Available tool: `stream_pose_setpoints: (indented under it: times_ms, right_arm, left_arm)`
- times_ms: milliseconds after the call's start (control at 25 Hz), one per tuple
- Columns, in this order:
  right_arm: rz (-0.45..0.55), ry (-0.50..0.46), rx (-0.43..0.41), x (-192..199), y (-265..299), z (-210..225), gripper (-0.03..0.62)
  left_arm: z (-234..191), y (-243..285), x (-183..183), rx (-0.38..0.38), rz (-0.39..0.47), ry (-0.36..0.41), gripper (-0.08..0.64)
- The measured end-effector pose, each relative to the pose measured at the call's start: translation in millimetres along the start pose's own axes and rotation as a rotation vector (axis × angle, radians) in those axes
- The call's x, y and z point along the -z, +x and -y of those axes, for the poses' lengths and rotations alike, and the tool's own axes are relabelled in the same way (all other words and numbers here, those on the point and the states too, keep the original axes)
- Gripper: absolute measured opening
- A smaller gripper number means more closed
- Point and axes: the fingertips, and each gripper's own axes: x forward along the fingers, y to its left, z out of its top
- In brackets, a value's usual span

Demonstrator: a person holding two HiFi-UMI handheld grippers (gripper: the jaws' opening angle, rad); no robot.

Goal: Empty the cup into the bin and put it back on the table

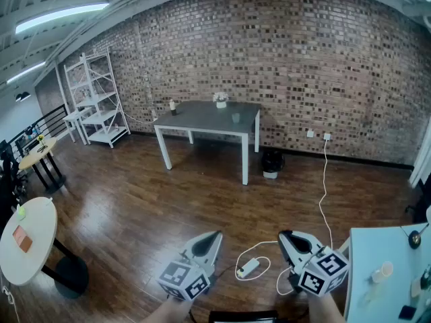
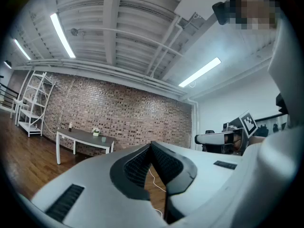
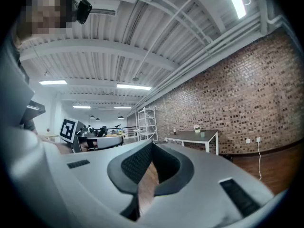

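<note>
The left tongs [image 1: 214, 236] and right tongs [image 1: 283, 235] are pressed together, empty, far from the grey surface [image 1: 202, 118]. The cup [image 1: 236, 118] stands on that surface, and the bin [image 1: 271, 164] sits beside it.

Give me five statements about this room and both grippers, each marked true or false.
1. The left gripper and right gripper both have shut, empty jaws. True.
2. The cup stands on the grey table by the brick wall. True.
3. The bin stands on the table. False: it is on the floor just right of the table.
4. The white shelf stands right of the table. False: it is to the table's left in the head view.
5. A white cable lies on the wooden floor. True.
</note>
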Motion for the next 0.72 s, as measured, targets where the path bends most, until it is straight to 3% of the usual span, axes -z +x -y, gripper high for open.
stream_pose_setpoints:
  times_ms: [320, 520, 720]
  right_arm:
    - [0.011, 0.037, 0.054, 3.0, 65.8, 7.1, 0.003]
    - [-0.003, 0.057, 0.079, 16.0, 108.0, 19.8, 0.003]
    - [-0.036, 0.015, 0.068, 17.3, 153.6, 13.8, 0.003]
  left_arm:
    - [-79.8, 12.9, -5.5, 0.003, -0.008, -0.012, 0.0]
    - [-126.9, 28.5, 9.3, 0.006, -0.031, -0.037, 0.0]
    - [-171.5, 38.4, 13.7, 0.0, -0.036, -0.07, 0.0]
